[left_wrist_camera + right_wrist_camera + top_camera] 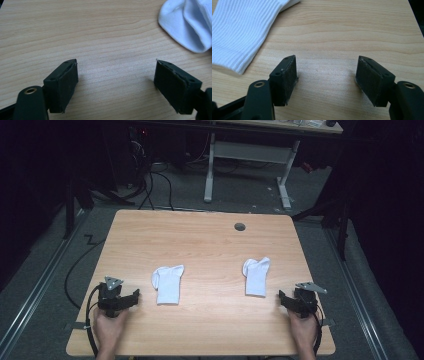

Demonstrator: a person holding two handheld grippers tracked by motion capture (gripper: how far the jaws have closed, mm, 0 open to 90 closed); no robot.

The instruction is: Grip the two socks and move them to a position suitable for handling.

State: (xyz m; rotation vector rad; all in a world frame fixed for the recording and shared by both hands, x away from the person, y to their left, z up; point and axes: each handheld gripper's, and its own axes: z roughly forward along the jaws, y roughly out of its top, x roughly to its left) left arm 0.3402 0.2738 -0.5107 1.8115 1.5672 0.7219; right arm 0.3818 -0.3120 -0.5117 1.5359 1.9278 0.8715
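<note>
Two white socks lie flat and well apart on the wooden worktop (210, 245), the left sock (168, 284) near the left tongs (131, 298) and the right sock (256, 276) near the right tongs (285, 300), both tongs spread wide, pinching nothing.

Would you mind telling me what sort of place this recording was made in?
Probably a lab or workshop: a wooden table stands on grey carpet, cables trail across the floor behind it, and a white-legged desk stands further back in a dim room.
</note>
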